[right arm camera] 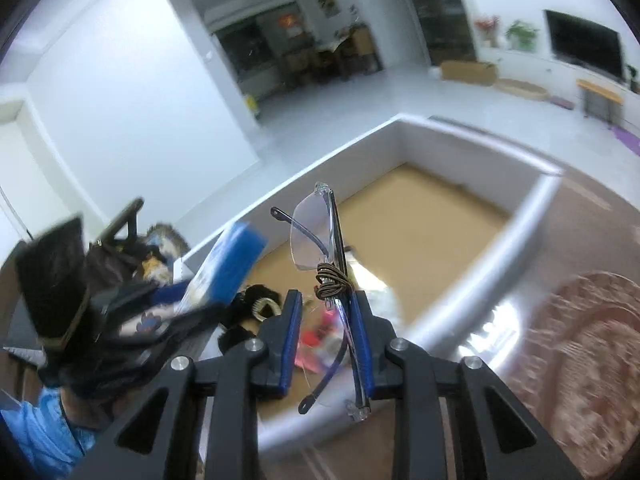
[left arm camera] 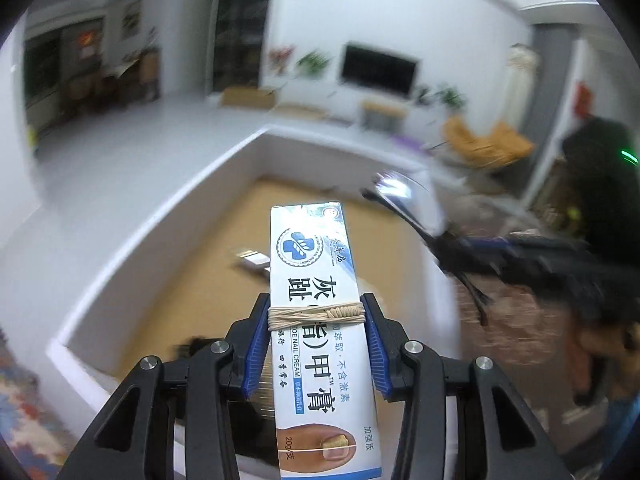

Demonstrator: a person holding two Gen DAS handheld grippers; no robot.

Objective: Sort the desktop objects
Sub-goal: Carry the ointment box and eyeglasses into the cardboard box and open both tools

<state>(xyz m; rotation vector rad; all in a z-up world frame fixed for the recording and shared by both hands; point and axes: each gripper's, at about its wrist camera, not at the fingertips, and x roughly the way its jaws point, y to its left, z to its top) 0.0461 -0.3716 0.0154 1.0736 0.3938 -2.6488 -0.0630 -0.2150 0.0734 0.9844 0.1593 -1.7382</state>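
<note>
Left wrist view: the left gripper (left arm camera: 316,344) clamps a white-and-blue cardboard nail-cream box (left arm camera: 316,320) across its width, just below a beige rubber band (left arm camera: 316,314) wound round it; the long axis points to twelve o'clock, so the free end leads toward the bin.
Box position: lifted above the white-walled storage bin with a brown cardboard floor (left arm camera: 160,216), touching nothing but the pads.
Right wrist view: the right gripper (right arm camera: 326,334) has its jaws spread; the rimless glasses with blue temples (right arm camera: 320,240), folded, lie against the right-hand pad only. Whether they are truly pinched cannot be told.
Glasses position: over the bin's near wall (right arm camera: 460,280), lens end toward twelve o'clock, a brown-and-black hair tie (right arm camera: 332,280) looped round the frame.
Bin contents: some blurred small items at seven o'clock, unidentifiable.
Judgement: both items seem poised for release into the bin.
</note>
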